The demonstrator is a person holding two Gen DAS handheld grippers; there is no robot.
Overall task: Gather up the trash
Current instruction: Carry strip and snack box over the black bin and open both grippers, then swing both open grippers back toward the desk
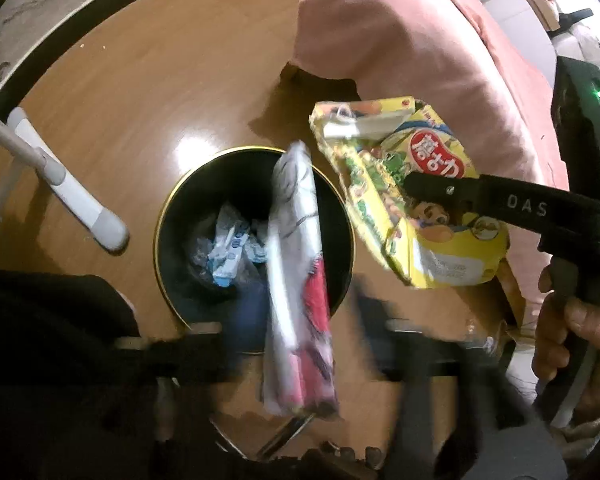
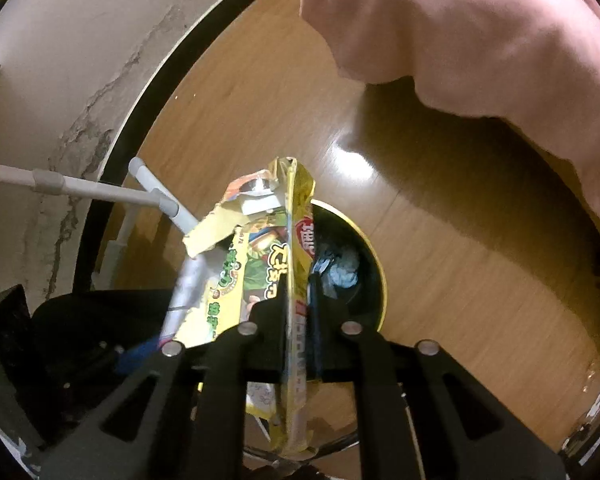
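My right gripper (image 2: pixel 298 322) is clamped on the yellow snack box (image 2: pixel 260 264), its fingers pinching the box edge-on. The box is crushed and torn open at the top, printed with cartoon characters, green foliage and a red oval label. From my left camera the same box (image 1: pixel 404 196) hangs just right of the bin, with the right gripper's black finger (image 1: pixel 440 190) across its face.

My left gripper (image 1: pixel 300 344) is blurred; it looks closed on the white wrapper (image 1: pixel 296 280), though I cannot tell for certain. The wrapper is long and crumpled, white with red and grey print, standing upright over the bin's right half.

The black bin (image 1: pixel 172 208) with a gold rim sits on the wooden floor (image 1: pixel 160 80) and holds crumpled blue-and-white packaging (image 1: pixel 230 248) at the bottom. A pink cushion (image 1: pixel 420 40) lies beyond.
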